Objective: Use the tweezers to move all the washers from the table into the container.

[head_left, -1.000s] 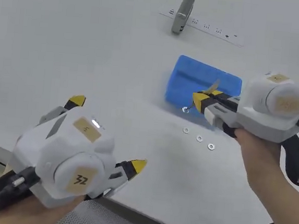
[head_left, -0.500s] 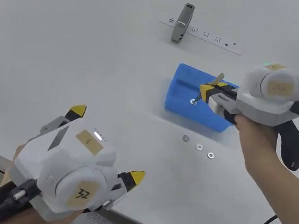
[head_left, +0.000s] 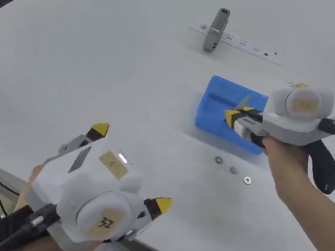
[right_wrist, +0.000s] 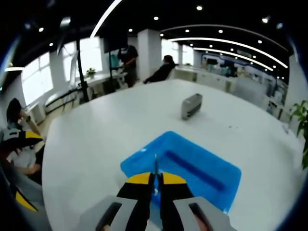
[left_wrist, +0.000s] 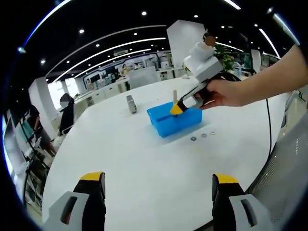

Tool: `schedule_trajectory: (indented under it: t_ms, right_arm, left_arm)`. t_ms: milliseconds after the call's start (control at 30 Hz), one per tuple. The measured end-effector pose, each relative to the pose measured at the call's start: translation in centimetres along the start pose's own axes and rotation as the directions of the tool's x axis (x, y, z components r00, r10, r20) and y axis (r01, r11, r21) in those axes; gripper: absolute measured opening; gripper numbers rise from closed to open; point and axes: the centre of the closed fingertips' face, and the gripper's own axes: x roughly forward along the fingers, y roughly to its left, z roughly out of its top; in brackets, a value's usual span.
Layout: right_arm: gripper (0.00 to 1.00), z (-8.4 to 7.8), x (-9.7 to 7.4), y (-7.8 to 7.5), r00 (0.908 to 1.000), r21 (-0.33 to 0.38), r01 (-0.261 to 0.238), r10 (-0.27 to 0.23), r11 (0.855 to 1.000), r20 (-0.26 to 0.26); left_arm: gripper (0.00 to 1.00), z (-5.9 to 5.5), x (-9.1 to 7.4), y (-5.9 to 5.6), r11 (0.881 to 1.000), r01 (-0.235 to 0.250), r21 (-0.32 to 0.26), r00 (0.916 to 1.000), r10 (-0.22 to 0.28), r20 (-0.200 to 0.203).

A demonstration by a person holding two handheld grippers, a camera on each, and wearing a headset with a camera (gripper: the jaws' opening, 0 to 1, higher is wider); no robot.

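Blue plastic container sat under the right gripper, its jaws clenched on thin metal tweezers; three small steel washers lay beside it on the white table. The left gripper hovered, jaws spread.

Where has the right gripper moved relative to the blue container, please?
Yes: the right gripper went from the near edge of the blue container to over it.

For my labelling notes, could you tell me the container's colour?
The container is blue; right gripper view shows it best.
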Motion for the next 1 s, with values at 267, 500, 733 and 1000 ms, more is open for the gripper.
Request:
schedule_trajectory:
  t_ms: [267, 500, 733, 1000]
  right_arm:
    - [0.02, 1.1, 0.9, 0.4, 0.9997, 0.007, -0.008, 0.008, 1.000, 0.024]
    - [0.03, 1.0, 1.0, 0.6, 0.9996, 0.000, -0.015, 0.015, 1.000, 0.024]
    - [0.03, 2.1, -0.8, 0.1, 0.9979, 0.064, -0.017, 0.013, 0.998, 0.064]
    - [0.03, 3.9, -5.1, 1.1, 0.9894, 0.042, -0.023, 0.017, 0.999, 0.144]
  left_arm:
    - [0.94, 0.0, 0.0, -0.1, 1.000, 0.002, 0.004, 1.0000, -0.002, -0.002]
    - [0.93, 0.1, -0.1, 0.1, 1.000, -0.007, 0.006, 1.0000, 0.007, 0.004]
    - [0.93, 0.2, -0.1, 0.1, 1.000, -0.008, 0.009, 0.9999, 0.008, 0.008]
    - [0.94, 0.4, -0.1, 0.1, 1.000, -0.006, -0.001, 0.9998, 0.006, 0.021]
